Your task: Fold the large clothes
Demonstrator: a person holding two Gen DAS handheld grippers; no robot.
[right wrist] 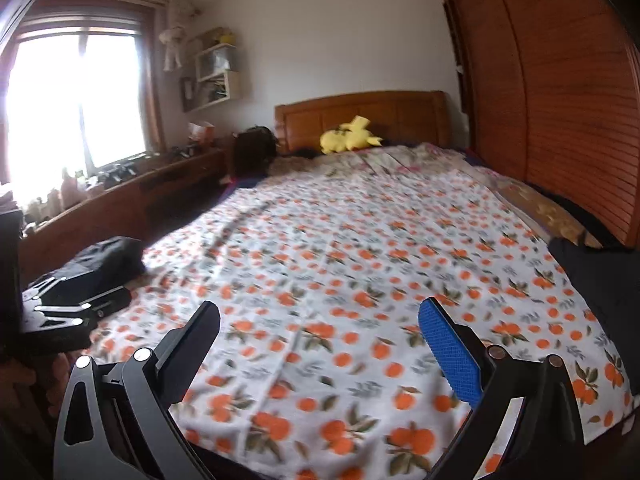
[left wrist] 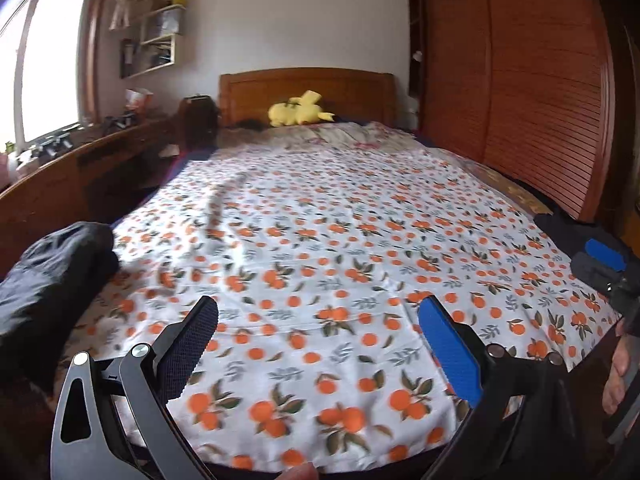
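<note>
Two claws, both spread wide, nothing between the pads. Left claw [left wrist: 318, 320] and right claw [right wrist: 319, 322] hover over the near end of the bed [left wrist: 320, 240], which is covered by an orange-print sheet [right wrist: 360, 280]. Dark garment [left wrist: 52, 280] lies bunched at the left edge of the bed, just beside the left claw; a second dark cloth [right wrist: 600, 280] sits at the right edge, near the right claw. Neither is touched.

Step, by my read: approach, before the first grasp; no folding done yet. Next move likely calls for picking one garment, pinching an edge or corner, and dragging it onto the open middle of the sheet to spread flat.

Sheet looks soft and slightly wrinkled, so it may bunch under a drag.

Room: wooden headboard [left wrist: 306, 92], yellow plush [right wrist: 350, 136] at the far end, slatted wardrobe [right wrist: 560, 100] on the right, window [right wrist: 72, 100] and long wooden counter [left wrist: 80, 168] on the left.
</note>
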